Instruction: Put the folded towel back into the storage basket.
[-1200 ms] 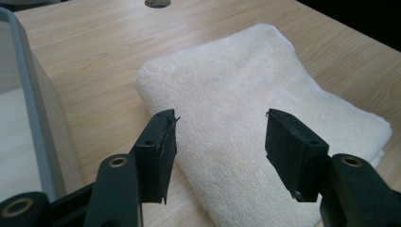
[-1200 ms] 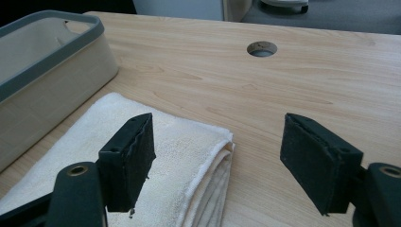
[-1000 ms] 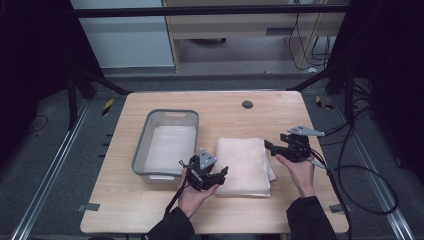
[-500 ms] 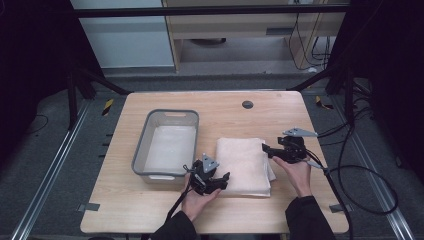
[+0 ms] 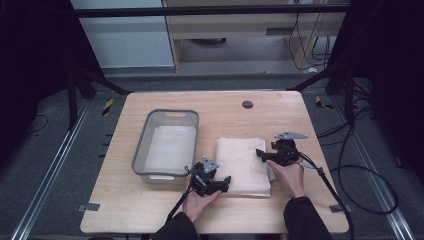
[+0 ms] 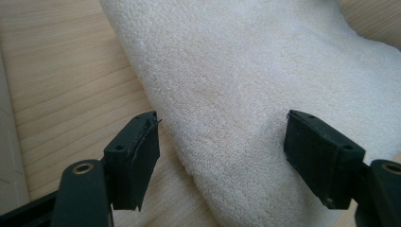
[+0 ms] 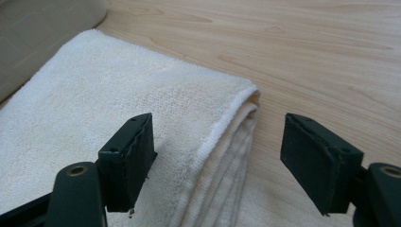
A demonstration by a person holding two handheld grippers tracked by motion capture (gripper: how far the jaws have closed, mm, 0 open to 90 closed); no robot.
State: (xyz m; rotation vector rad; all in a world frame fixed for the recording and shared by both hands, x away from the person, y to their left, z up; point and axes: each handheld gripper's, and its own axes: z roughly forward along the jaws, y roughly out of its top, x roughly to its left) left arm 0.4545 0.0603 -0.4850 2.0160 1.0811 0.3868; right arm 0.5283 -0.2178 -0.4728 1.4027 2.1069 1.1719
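A grey bin (image 5: 167, 145) sits left of the towel (image 5: 242, 162); both grippers' jaws gape wide at its edges, the left gripper (image 5: 223, 183) having just opened, the right gripper (image 5: 260, 153) gripping nothing.

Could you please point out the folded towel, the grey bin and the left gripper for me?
Folded towel (image 5: 242, 162), high view, middle of its top face.
Grey bin (image 5: 172, 113), high view, its far rim.
Left gripper (image 5: 226, 182), high view, midway between its open jaws.

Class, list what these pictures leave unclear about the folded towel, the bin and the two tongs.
- Towel: layer count; high view too small, right gripper view cuts the edge folds off.
- Bin: whether its pale bottom is bare; high view too small.
- Left tongs: any contact with the towel; the pads' tips are hidden from view.
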